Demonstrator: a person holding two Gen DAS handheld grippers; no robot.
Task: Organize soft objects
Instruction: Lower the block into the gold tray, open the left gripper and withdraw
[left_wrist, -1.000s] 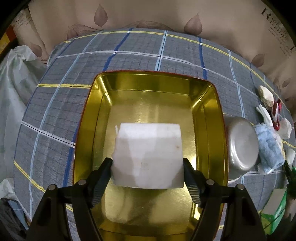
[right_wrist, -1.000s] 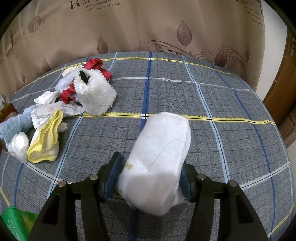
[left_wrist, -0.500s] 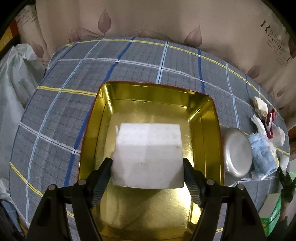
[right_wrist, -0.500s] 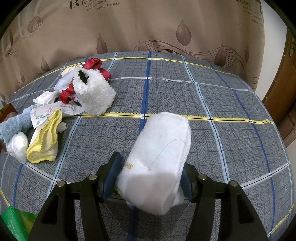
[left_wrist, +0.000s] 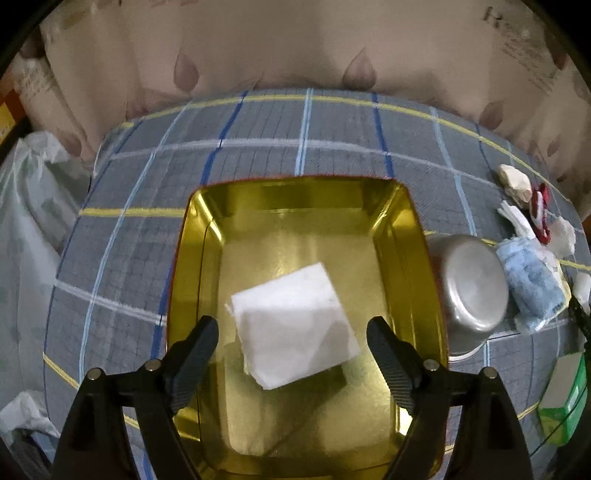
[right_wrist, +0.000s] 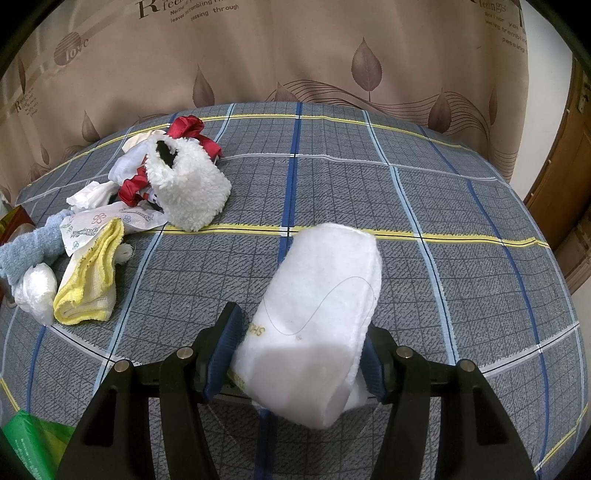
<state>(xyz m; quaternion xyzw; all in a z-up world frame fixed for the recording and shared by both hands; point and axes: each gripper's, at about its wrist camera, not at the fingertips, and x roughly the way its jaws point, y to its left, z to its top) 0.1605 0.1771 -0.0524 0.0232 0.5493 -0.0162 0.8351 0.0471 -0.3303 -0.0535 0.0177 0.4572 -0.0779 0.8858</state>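
**Observer:** Where's the left one?

**Me:** My left gripper (left_wrist: 291, 332) hangs over the gold tin (left_wrist: 424, 258), its jaws opening wide. The white folded cloth (left_wrist: 295, 325) sits tilted between the fingers, touching neither pad, inside the tin.

**Observer:** And the right?

**Me:** My right gripper (right_wrist: 301, 345) is clamped on a white slipper (right_wrist: 317, 317), both blue pads pressing its sides above the plaid bedsheet (right_wrist: 443, 221).

**Observer:** Anything only one camera catches?

**Me:** The left view alone shows the tin and a steel pot (left_wrist: 469, 288) just beside it. The right alone shows a fluffy white slipper (right_wrist: 188, 184), a red ribbon (right_wrist: 188, 127) and a yellow washcloth (right_wrist: 88, 284).
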